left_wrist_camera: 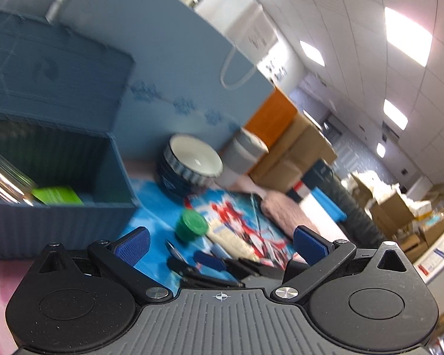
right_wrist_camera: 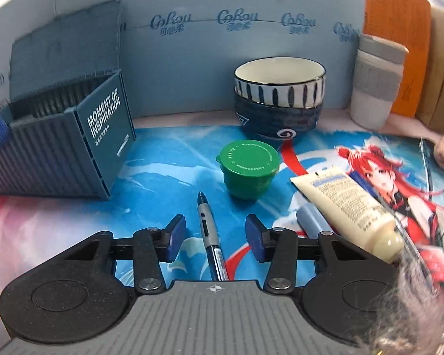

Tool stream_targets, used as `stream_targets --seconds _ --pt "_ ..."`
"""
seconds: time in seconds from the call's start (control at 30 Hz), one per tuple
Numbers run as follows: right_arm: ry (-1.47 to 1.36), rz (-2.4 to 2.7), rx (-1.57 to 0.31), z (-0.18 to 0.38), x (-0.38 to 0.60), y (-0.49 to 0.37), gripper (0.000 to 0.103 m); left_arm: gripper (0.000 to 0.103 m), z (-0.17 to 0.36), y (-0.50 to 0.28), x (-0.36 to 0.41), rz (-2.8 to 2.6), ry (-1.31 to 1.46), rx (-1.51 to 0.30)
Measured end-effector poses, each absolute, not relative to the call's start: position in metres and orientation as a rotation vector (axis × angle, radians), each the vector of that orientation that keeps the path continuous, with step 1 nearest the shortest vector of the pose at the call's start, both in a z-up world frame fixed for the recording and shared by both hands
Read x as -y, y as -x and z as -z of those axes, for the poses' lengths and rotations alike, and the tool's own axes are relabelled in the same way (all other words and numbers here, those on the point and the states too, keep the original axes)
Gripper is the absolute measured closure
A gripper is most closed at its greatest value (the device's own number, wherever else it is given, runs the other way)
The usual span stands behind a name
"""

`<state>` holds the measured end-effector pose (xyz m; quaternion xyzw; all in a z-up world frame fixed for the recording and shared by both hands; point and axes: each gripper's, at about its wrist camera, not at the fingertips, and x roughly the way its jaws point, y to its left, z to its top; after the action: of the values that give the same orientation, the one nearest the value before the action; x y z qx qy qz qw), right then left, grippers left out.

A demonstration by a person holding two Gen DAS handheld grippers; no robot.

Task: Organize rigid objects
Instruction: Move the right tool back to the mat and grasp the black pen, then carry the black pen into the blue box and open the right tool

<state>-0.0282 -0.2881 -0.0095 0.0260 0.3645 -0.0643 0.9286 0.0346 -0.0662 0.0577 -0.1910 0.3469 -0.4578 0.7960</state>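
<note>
Straddling one pen (right_wrist_camera: pixel 209 230), two stacked bowls (right_wrist_camera: pixel 279 100), perhaps

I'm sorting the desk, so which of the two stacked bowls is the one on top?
The white ceramic bowl with dark blue vertical stripes sits on top, nested inside the dark navy bowl with a white swirl mark, which rests on the printed blue desk mat.

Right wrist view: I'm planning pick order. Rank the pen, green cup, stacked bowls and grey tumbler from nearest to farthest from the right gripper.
1. Pen: lying between the open fingers of the right gripper.
2. Green cup: just ahead, slightly right.
3. Stacked bowls: behind the cup.
4. Grey tumbler: far right, at the back.
</note>
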Motion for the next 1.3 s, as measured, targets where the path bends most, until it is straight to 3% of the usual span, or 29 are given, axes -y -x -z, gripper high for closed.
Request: stream_targets --seconds 0.13,0.2,0.33,0.4,0.77,1.3 --pt "-0.031 0.144 -0.760 0.010 0.285 0.018 0.062 0.000 -0.064 -0.040 0.050 0.958 0.449 -0.712" --pt "-0.037 0.146 -0.768 0.009 0.284 0.014 0.068 0.000 -0.064 -0.043 0.044 0.950 0.467 -0.710" --pt "-0.050 0.139 -0.780 0.007 0.285 0.012 0.089 0.000 -0.066 -0.047 0.036 0.939 0.490 -0.702" --pt "-0.067 0.144 -0.782 0.006 0.286 0.013 0.093 0.000 -0.067 -0.048 0.034 0.934 0.497 -0.703" --pt "-0.156 0.132 -0.612 -0.035 0.280 0.055 0.093 0.000 -0.067 -0.062 -0.003 0.816 0.433 -0.683" --pt "0.003 0.131 -0.281 -0.126 0.220 0.059 0.093 0.000 -0.056 -0.092 -0.058 0.715 0.566 -0.679"
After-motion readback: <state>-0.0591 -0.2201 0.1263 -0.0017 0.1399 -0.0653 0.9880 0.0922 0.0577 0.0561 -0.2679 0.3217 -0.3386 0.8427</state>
